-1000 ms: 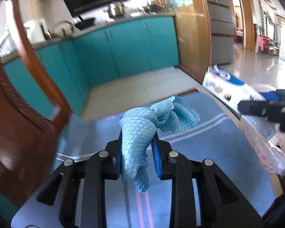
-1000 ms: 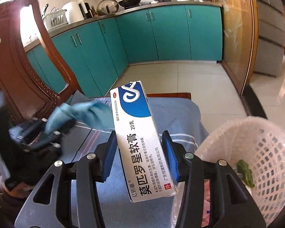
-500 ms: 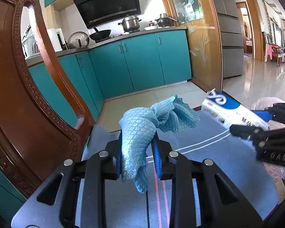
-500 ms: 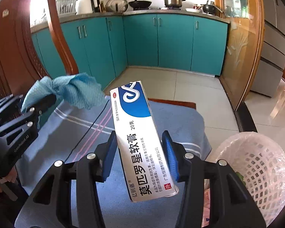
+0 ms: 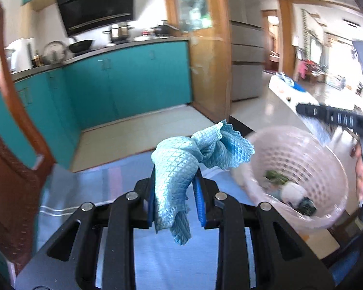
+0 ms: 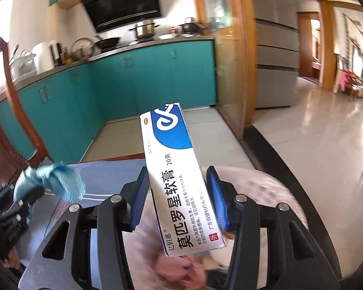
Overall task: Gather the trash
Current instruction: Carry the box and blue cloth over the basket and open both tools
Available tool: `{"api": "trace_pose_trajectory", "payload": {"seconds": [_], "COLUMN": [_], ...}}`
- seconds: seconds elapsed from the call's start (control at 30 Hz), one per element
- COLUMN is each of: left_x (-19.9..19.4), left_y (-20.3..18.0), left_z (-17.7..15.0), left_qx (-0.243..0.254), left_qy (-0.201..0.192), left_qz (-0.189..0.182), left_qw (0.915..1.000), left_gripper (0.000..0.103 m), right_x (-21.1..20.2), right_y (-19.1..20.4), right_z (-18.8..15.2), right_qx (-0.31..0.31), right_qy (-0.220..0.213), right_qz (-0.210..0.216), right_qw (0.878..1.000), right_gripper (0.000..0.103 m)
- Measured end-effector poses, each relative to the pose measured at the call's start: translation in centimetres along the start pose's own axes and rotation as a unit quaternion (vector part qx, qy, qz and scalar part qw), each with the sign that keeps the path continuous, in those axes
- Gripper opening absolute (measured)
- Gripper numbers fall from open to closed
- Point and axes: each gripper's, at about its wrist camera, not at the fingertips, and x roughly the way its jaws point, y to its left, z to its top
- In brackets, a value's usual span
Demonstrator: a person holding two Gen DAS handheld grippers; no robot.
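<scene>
The left claw [image 5: 174, 193] is clamped on a crumpled blue cloth [image 5: 181, 166], which sticks up out of its blue pads and hangs down a little below them. The right claw [image 6: 176, 200] is clamped on a white and blue medicine box [image 6: 176, 176], held upright and tilted. Both are up in the air over a worktop with a blue striped cover [image 5: 113, 181]. Just beside the cloth sits a pale pink basket [image 5: 321, 166] with some trash inside.

A cloth [image 5: 174, 169] is held between the left jaws; a basket [image 5: 326, 169] is seen to their right, a tabletop [image 5: 109, 181] beneath.
</scene>
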Motion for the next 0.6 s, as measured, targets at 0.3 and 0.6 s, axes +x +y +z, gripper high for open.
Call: {"api": "trace_pose_trajectory", "payload": {"seconds": [0.3, 0.6], "left_x": [3.1, 5.3], "left_y": [-8.2, -13.1], "left_z": [0.4, 0.2], "left_qx": [0.032, 0.044], "left_qy": [0.042, 0.064], "left_qz": [-0.099, -0.114], "left_qw": [0.9936, 0.9905], "left_gripper": [0.028, 0.06], "right_x": [-2.6, -2.6], "right_y": [-6.6, -8.4], "right_z": [-2.6, -3.6], "right_qx": [0.032, 0.033], "right_qy": [0.02, 0.043], "right_qz": [-0.034, -0.04], "right_qw": [0.999, 0.998], "right_gripper": [0.049, 0.05]}}
